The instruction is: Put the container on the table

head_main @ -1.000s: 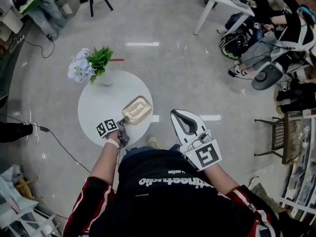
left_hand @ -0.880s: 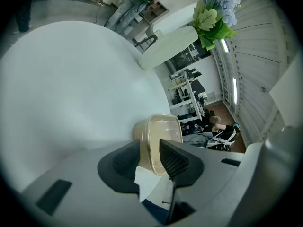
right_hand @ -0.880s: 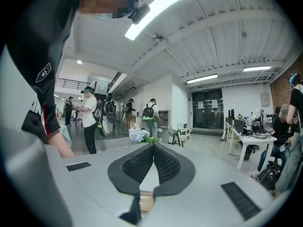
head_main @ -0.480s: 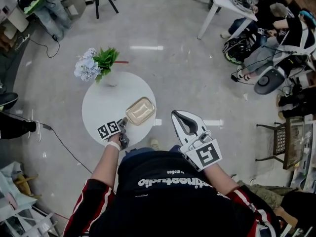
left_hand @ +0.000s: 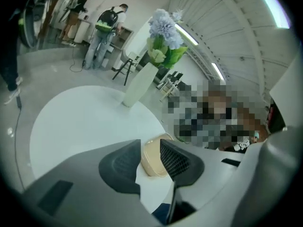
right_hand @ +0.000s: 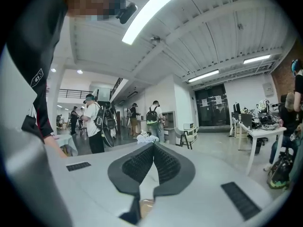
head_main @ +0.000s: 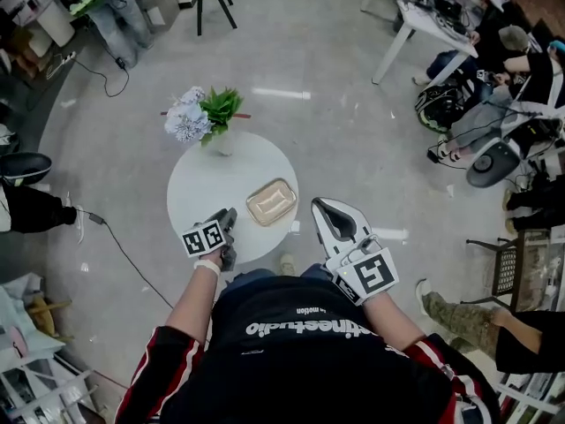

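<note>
The beige container (head_main: pixel 271 202) lies flat on the round white table (head_main: pixel 207 184), near its right edge. My left gripper (head_main: pixel 229 215) hovers over the table's near edge, a short way left of the container and apart from it. Its jaws stand open with nothing between the pads. In the left gripper view the container (left_hand: pixel 152 161) shows through the gap of that gripper (left_hand: pixel 150 148), further off. My right gripper (head_main: pixel 323 207) hangs to the right of the table, off its edge. In the right gripper view its fingertips (right_hand: pixel 152 146) meet, shut and empty.
A white vase of flowers (head_main: pixel 205 115) stands at the table's far edge. A cable (head_main: pixel 124 254) runs over the floor at the left. Seated people and bags (head_main: pixel 477 104) fill the right side, beside a white desk (head_main: pixel 415 16) and a metal chair (head_main: pixel 494 246).
The left gripper has let go of the container, opened wide, and risen back toward the table's near edge. The container stays on the table. The right gripper has barely shifted.
</note>
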